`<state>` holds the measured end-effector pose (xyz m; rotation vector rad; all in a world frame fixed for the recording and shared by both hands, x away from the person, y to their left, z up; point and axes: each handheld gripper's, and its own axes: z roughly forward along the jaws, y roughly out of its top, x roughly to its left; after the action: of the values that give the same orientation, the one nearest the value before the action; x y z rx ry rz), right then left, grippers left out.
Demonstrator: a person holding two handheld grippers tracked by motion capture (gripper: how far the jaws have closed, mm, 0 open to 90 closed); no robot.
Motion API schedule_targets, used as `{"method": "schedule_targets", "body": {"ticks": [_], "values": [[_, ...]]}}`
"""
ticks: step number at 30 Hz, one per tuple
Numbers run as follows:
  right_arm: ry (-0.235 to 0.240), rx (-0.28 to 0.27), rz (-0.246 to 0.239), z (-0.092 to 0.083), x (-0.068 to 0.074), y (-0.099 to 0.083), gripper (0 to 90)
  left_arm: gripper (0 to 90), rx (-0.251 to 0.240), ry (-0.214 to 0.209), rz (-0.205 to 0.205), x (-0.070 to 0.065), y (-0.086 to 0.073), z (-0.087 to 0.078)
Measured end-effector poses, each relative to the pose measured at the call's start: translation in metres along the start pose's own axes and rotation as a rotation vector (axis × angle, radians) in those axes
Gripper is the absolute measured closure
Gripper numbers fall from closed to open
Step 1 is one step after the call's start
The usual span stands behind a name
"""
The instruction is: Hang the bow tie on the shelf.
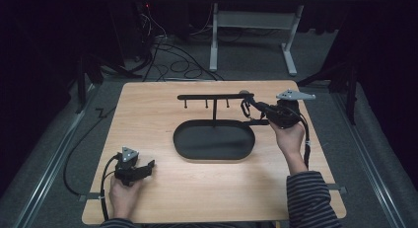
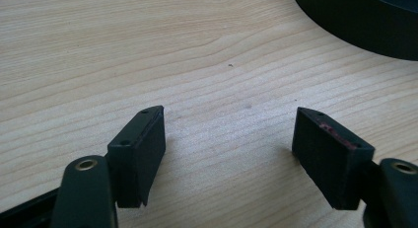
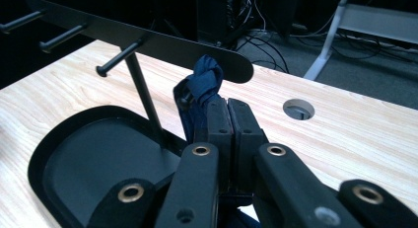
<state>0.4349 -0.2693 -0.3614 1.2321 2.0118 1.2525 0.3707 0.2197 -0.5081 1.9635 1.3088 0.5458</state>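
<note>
While left hand-held gripper (image 2: 229, 144) gapes, right hand-held gripper (image 3: 230, 120) pinches blue cloth (image 3: 202, 82).

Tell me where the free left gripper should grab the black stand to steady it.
Probably the thin upright post between tray and hook bar, from the person's side: it is narrow enough for the open left gripper. The right gripper, shut on blue cloth, crowds the bar's right end.

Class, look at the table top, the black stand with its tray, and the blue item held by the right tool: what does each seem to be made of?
Pale rectangular table top: wood or wood-look laminate, matt, printed-looking grain. Black oval tray with pegged hanger bar: probably painted metal, thin, rigid, satin sheen. Dark blue knotted loop clamped in the right tool: fabric, soft creases.
</note>
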Motion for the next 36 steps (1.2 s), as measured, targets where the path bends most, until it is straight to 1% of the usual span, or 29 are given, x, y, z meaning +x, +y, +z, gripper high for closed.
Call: {"method": "schedule_targets", "body": {"ticks": [2, 6, 10, 13, 19, 22, 25, 27, 29, 30, 36], "values": [[0.0, -0.001, 0.002, 0.001, 0.0, 0.0, 90.0, 29.3, 0.0, -0.001, -0.001, 0.0, 0.0, 0.0], [-0.005, 0.012, 0.015, 0.005, -0.003, -0.002, 90.0, 29.3, -0.002, 0.0, -0.002, 0.0, 0.0, 0.0], [-0.003, 0.021, 0.018, 0.007, -0.004, -0.003, 89.9, 29.3, -0.002, -0.002, -0.003, 0.0, 0.0, 0.0], [0.0, 0.019, 0.021, 0.008, -0.004, -0.003, 87.1, 29.3, -0.002, -0.002, -0.003, 0.0, 0.0, 0.0], [0.002, 0.018, 0.022, 0.007, -0.003, -0.003, 85.2, 29.3, 0.0, -0.003, -0.001, 0.0, 0.0, 0.0], [0.006, 0.001, 0.02, 0.002, -0.002, -0.002, 82.7, 29.2, -0.002, -0.001, -0.002, 0.0, 0.0, 0.0], [0.009, -0.001, 0.022, 0.0, -0.001, -0.002, 80.1, 29.3, -0.002, -0.002, -0.003, 0.0, 0.0, 0.0], [0.009, -0.01, 0.018, -0.004, -0.001, -0.001, 76.5, 29.3, -0.002, -0.001, -0.002, 0.0, 0.0, 0.0], [0.008, -0.012, 0.02, -0.006, 0.0, -0.001, 75.1, 29.3, -0.002, -0.002, -0.003, 0.0, 0.0, 0.0], [0.008, -0.02, 0.018, -0.01, 0.0, -0.001, 72.9, 29.3, -0.002, -0.002, -0.002, 0.0, 0.0, 0.0], [0.006, -0.032, 0.022, -0.021, 0.001, -0.001, 70.2, 29.3, -0.002, -0.002, -0.002, 0.0, 0.0, 0.0]]}}
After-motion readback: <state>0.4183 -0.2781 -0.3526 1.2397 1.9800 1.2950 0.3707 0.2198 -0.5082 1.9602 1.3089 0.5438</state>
